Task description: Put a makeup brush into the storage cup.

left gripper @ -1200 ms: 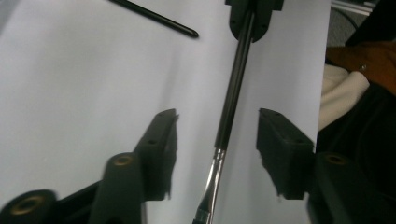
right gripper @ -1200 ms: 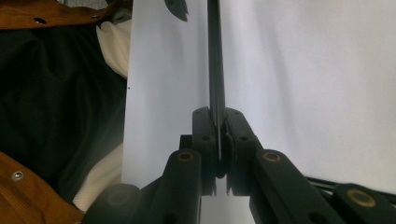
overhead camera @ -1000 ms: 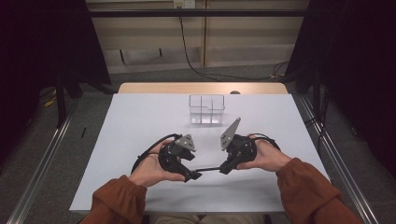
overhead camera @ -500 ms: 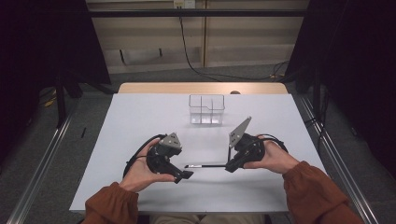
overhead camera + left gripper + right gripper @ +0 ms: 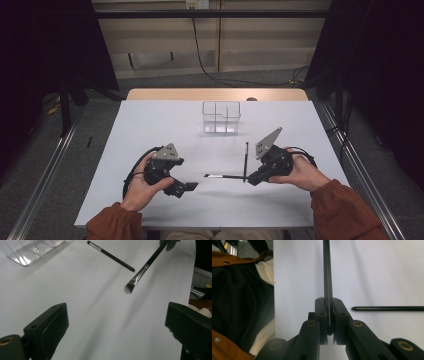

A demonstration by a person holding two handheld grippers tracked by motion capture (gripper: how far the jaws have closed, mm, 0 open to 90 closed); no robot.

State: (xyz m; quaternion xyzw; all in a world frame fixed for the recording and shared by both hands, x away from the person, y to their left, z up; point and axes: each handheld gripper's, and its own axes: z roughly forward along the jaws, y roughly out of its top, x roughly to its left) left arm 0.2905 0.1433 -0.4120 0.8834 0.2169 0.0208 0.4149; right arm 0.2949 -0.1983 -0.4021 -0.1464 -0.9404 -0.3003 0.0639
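The right gripper [image 5: 253, 178] is clamped on 1 brush [image 5: 225, 176], held level just above the surface [image 5: 150, 125], bristles pointing at the left gripper [image 5: 192, 186], whose jaws have just opened and hold nothing. The clear organizer [image 5: 221, 117] stands beyond both, nearer the right gripper.

The right gripper [image 5: 328, 315] has its two black jaws clamped on the thin dark handle of a brush [image 5: 327, 272], which runs straight up from them over the white tabletop [image 5: 374, 272]. A second slim black brush [image 5: 387, 308] lies flat to the right. An orange sleeve [image 5: 227, 258] shows at the left.
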